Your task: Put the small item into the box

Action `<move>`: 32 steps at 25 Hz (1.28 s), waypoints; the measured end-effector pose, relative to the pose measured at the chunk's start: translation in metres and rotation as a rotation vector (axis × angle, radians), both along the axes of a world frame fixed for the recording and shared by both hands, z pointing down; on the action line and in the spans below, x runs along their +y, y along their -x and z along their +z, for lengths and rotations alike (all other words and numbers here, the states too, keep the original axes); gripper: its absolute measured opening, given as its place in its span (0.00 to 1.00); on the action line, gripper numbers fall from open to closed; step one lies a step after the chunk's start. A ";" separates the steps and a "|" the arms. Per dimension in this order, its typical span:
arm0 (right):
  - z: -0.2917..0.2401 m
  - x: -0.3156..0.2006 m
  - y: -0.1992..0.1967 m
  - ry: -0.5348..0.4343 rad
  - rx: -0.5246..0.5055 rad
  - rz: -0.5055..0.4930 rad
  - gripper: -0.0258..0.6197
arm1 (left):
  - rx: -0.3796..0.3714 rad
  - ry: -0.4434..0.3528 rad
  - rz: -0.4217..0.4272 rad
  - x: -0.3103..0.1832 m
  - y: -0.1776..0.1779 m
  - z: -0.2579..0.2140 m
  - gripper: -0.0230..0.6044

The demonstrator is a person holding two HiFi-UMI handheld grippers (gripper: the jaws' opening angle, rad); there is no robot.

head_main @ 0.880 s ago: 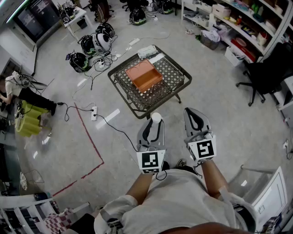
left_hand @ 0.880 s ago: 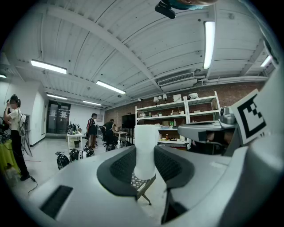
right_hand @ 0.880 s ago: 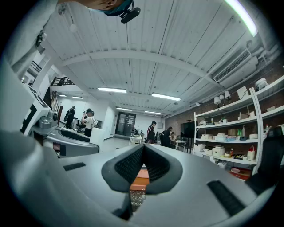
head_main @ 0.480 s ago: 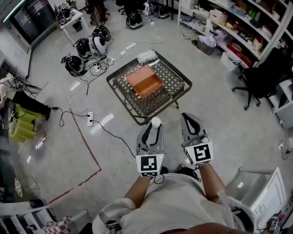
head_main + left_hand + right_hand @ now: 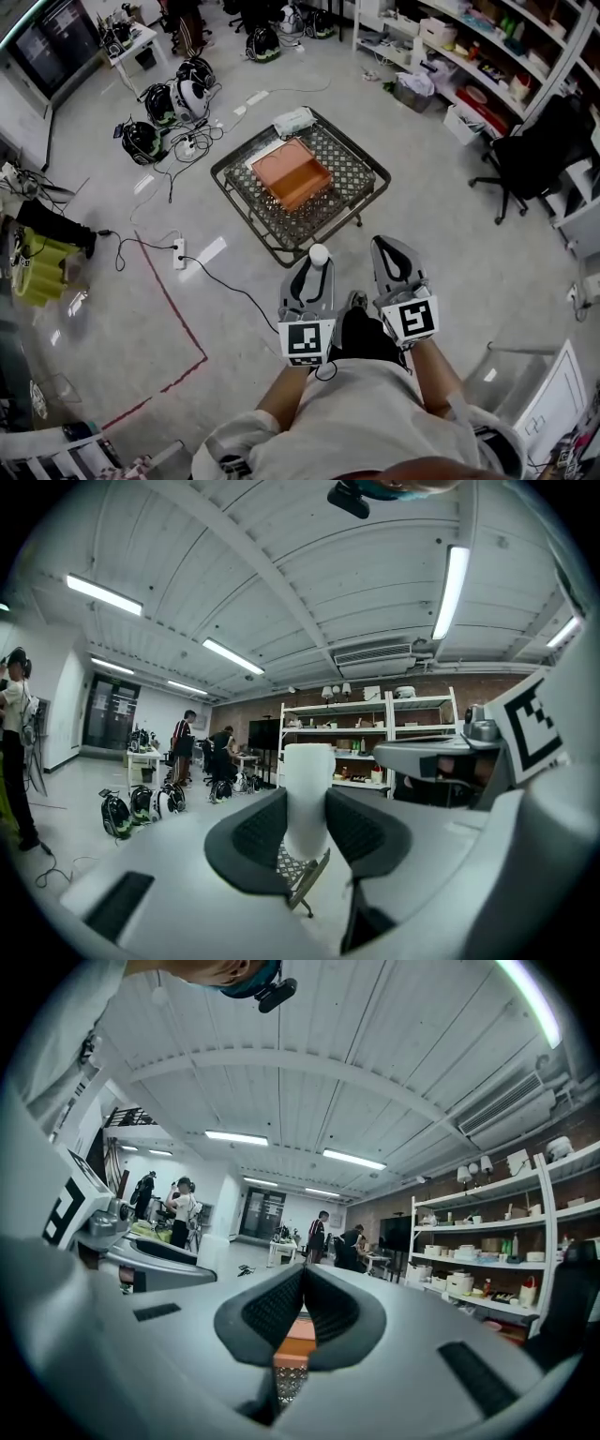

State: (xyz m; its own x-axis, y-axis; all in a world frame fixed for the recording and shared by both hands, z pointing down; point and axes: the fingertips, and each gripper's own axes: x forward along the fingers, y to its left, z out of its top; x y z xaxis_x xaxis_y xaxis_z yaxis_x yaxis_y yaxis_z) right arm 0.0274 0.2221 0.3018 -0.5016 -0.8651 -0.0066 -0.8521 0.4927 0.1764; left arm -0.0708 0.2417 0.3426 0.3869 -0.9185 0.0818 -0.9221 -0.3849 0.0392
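Observation:
My left gripper [image 5: 318, 265] [image 5: 307, 822] is shut on a small white cylinder [image 5: 319, 254] [image 5: 308, 789], which stands upright between its pads and pokes above them. Beside it on the right, my right gripper [image 5: 389, 255] [image 5: 302, 1312] is shut with nothing between its pads. Both are held level in front of me, short of the table. An open orange box [image 5: 292, 172] [image 5: 295, 1337] lies on the dark mesh table [image 5: 352, 159] ahead; in the right gripper view it shows just below the pads.
A white packet [image 5: 294, 119] lies at the table's far edge. Helmets [image 5: 173, 91] and cables [image 5: 178, 253] litter the floor at left, with red floor tape [image 5: 183, 309]. Shelves [image 5: 487, 56] and a black chair [image 5: 530, 155] stand at right. Several people stand in the distance.
I have stepped closer to the table; it and the box have shifted left and slightly up in the head view. Both grippers keep their pose, the left still holding the cylinder.

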 end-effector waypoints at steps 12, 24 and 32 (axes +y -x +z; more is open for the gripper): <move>-0.008 -0.111 -0.007 -0.026 -0.055 -0.087 0.04 | -0.034 0.008 -0.090 -0.095 0.002 0.002 0.25; 0.011 -0.188 -0.075 0.012 -0.093 -0.112 0.04 | -0.045 0.076 -0.104 -0.169 -0.060 0.012 0.25; 0.020 -0.216 -0.092 0.048 -0.119 -0.120 0.04 | -0.058 0.116 -0.094 -0.203 -0.079 0.023 0.25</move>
